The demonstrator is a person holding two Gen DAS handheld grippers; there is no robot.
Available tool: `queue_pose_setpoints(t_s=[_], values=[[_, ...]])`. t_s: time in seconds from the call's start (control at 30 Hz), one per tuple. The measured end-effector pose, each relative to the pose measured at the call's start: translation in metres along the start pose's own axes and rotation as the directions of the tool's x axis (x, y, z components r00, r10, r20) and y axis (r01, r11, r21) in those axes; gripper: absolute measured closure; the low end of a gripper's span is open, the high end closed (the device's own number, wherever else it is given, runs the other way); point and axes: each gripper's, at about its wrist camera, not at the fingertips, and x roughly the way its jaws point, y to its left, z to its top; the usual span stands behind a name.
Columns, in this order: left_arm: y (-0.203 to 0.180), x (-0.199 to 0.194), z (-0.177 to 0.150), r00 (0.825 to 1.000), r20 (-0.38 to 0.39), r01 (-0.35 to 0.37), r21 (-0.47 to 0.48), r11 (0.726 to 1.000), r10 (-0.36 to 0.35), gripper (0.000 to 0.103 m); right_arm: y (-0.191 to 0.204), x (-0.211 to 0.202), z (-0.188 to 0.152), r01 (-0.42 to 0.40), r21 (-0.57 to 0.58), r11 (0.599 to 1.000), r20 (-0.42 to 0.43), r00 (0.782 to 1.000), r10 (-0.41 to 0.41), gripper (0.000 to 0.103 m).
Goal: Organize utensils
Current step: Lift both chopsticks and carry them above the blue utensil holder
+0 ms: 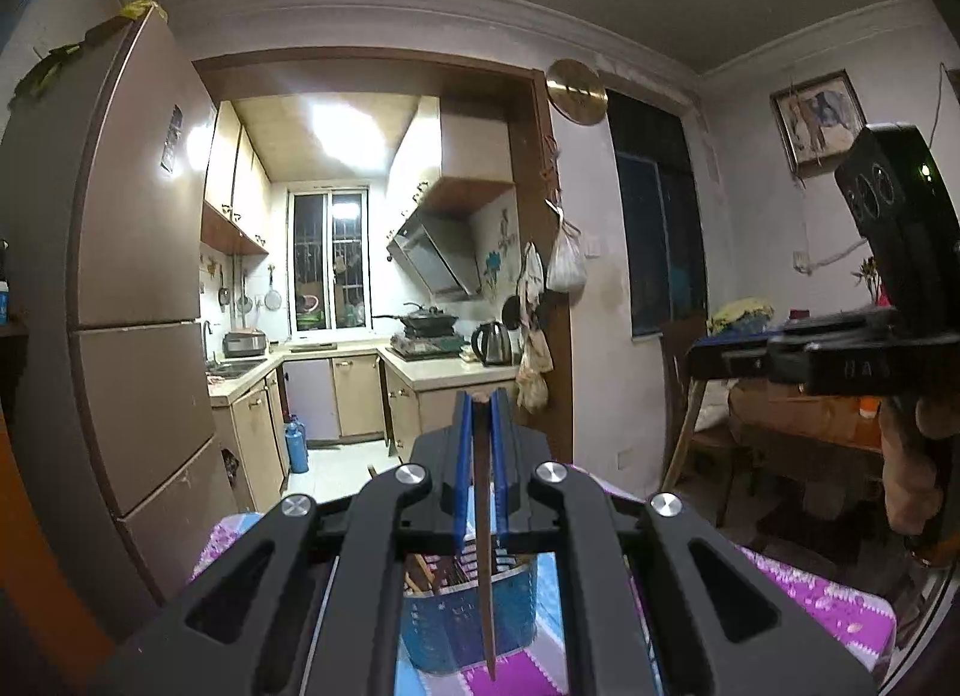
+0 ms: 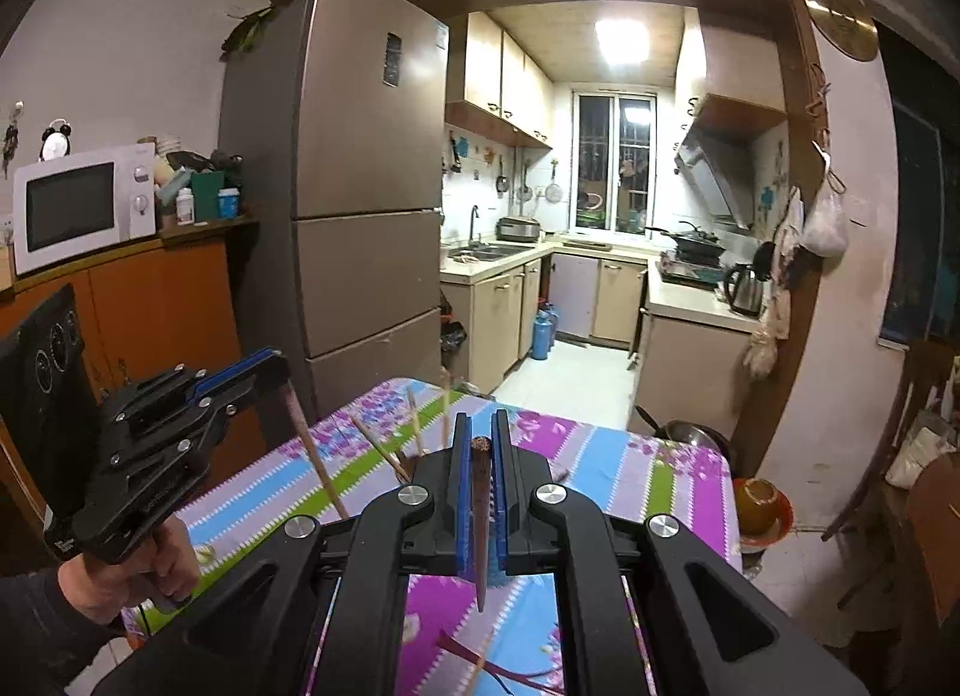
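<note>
Left wrist view, near to far: the left gripper [image 1: 480, 402] is closed, its blue pads [image 1: 462, 456] pinching one dark brown chopstick [image 1: 485, 564] that hangs point-down between them. Directly below the tip stands a blue holder [image 1: 456, 624] with several more sticks in it, set on a bench covered by a purple, blue and green flowered cloth [image 1: 840, 600]. At the right edge the right gripper [image 1: 720, 363] is seen from the side, held in a hand [image 1: 912, 480]; its tips lie against a dark background. Farther back are a brown refrigerator [image 1: 138, 252], the kitchen doorway, a kettle [image 1: 493, 343] on the counter and a barred window [image 1: 329, 261].

Right wrist view, near to far: the right gripper [image 2: 480, 441] is likewise closed on a second dark chopstick [image 2: 480, 516], gripped near its thick end with the point hanging above the cloth [image 2: 600, 474]. Loose sticks [image 2: 384, 450] rise just beyond the gripper body; what they stand in is hidden. To the left, the left gripper [image 2: 282, 363], carried by a hand [image 2: 126, 570] in a dark sleeve, holds its own chopstick [image 2: 318, 456] slanting down toward the bench. Behind stand a white microwave [image 2: 81, 204] on an orange cabinet, the refrigerator [image 2: 366, 186] and the lit kitchen with a sink [image 2: 486, 252].
</note>
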Motion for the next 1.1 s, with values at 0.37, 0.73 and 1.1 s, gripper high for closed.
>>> queue_pose_setpoints(t_s=[0.37, 0.73, 1.1], values=[[0.008, 0.005, 0.052, 0.997, 0.077, -0.015, -0.003, 1.0, 0.015, 0.098, 0.007, 0.009, 0.063, -0.018, 0.006, 1.0, 0.036, 0.999, 0.018, 0.096], [0.014, 0.012, 0.099, 0.985, 0.17, -0.022, -0.006, 1.0, 0.023, 0.098, -0.002, 0.028, 0.093, -0.01, 0.015, 1.0, 0.057, 0.998, 0.009, 0.096], [0.025, 0.057, 0.082, 0.988, 0.155, -0.017, -0.039, 0.999, 0.023, 0.098, -0.013, 0.062, 0.088, -0.01, 0.017, 1.0, 0.035, 0.999, 0.01, 0.096]])
